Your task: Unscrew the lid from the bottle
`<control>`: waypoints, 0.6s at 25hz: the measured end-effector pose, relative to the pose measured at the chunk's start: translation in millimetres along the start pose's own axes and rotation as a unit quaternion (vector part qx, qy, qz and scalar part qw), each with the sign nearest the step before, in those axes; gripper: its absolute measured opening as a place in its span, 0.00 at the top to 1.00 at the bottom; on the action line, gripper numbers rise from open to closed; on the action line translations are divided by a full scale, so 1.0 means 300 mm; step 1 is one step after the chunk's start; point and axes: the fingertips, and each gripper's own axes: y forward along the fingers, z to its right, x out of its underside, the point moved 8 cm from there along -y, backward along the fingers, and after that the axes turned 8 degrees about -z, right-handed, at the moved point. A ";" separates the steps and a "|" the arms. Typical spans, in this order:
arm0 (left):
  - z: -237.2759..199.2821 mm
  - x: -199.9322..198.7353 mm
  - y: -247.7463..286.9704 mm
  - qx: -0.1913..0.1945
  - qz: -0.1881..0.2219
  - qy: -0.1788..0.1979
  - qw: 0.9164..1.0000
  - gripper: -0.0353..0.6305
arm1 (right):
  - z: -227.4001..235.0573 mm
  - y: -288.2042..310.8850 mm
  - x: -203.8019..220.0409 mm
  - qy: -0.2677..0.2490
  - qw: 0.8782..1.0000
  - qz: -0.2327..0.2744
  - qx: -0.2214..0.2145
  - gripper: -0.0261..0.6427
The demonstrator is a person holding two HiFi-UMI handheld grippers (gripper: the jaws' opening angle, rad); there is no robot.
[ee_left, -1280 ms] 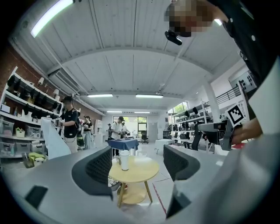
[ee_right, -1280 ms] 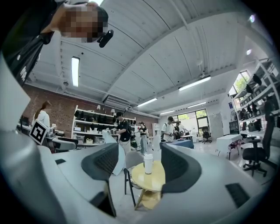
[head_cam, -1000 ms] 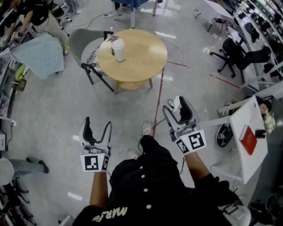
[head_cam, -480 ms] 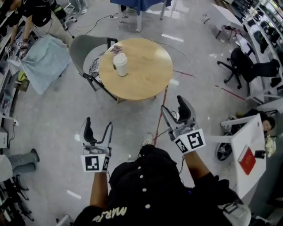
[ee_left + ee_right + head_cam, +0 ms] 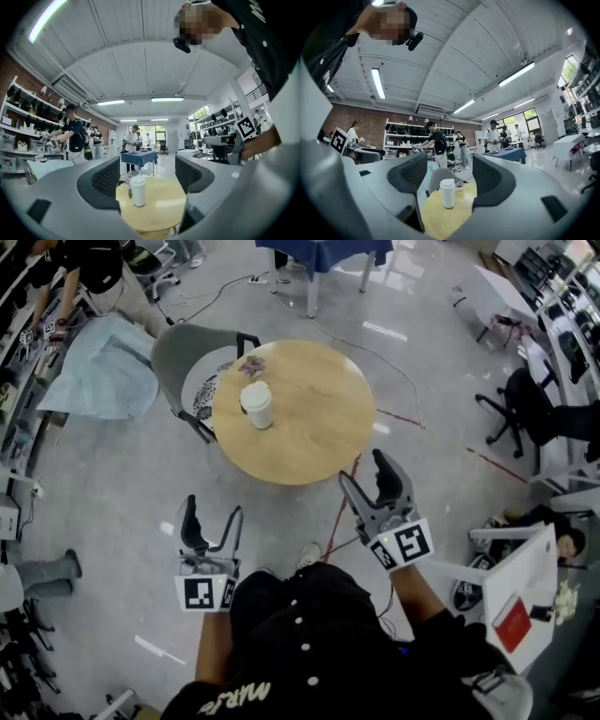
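we see a white cylindrical lidded bottle (image 5: 256,405) upright on the round, smooth wooden worktop (image 5: 323,432); left tool (image 5: 211,515) and right tool (image 5: 364,471) both spread, dark textured pads (image 5: 105,178) empty.

- The bottle (image 5: 259,413) stands on the round table (image 5: 319,427), ahead of the left gripper (image 5: 211,512) and the right gripper (image 5: 364,470). It is seen too small for the seam between its lid (image 5: 253,395) and body to be made out.
- A small dark thing (image 5: 130,193) just left of the bottle, framed by the left gripper's jaws, cannot be identified.
- The table's near edge is covered by the jaws in both gripper views.
- The grey chair (image 5: 183,352) beyond the table is partly hidden by it.
- A patterned thing (image 5: 250,365) at the table's far edge cannot be told.
- The hands holding the grippers are hidden behind each gripper's marker cube (image 5: 203,593).
- A person (image 5: 89,273) far left of the left gripper is cut off by the top edge.
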 end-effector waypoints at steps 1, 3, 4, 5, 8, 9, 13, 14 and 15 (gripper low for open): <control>-0.003 0.004 0.014 0.000 -0.003 -0.001 1.000 0.41 | 0.010 0.020 0.004 0.002 1.000 -0.002 -0.003 0.53; -0.016 0.016 0.044 0.000 -0.011 -0.003 1.000 0.41 | 0.026 0.062 0.015 0.005 1.000 -0.007 -0.008 0.53; -0.024 0.021 0.060 0.000 -0.014 -0.005 1.000 0.41 | 0.033 0.083 0.020 0.006 1.000 -0.010 -0.009 0.53; -0.034 0.025 0.077 0.001 -0.017 -0.006 1.000 0.41 | 0.040 0.102 0.024 0.007 1.000 -0.013 -0.010 0.53; -0.072 0.031 0.133 0.007 -0.022 -0.011 1.000 0.41 | 0.057 0.156 0.025 0.009 1.000 -0.016 -0.007 0.53; -0.091 0.029 0.155 0.010 -0.020 -0.012 1.000 0.41 | 0.060 0.177 0.021 0.008 1.000 -0.016 -0.006 0.53; -0.184 0.017 0.269 0.032 -0.011 -0.011 0.999 0.41 | 0.059 0.289 0.001 -0.009 1.000 -0.021 -0.010 0.52; -0.208 0.011 0.301 0.040 -0.010 -0.010 0.999 0.41 | 0.058 0.321 -0.006 -0.013 1.000 -0.022 -0.009 0.52; -0.232 0.003 0.331 0.047 -0.008 -0.009 0.999 0.41 | 0.056 0.353 -0.015 -0.015 1.000 -0.021 -0.007 0.52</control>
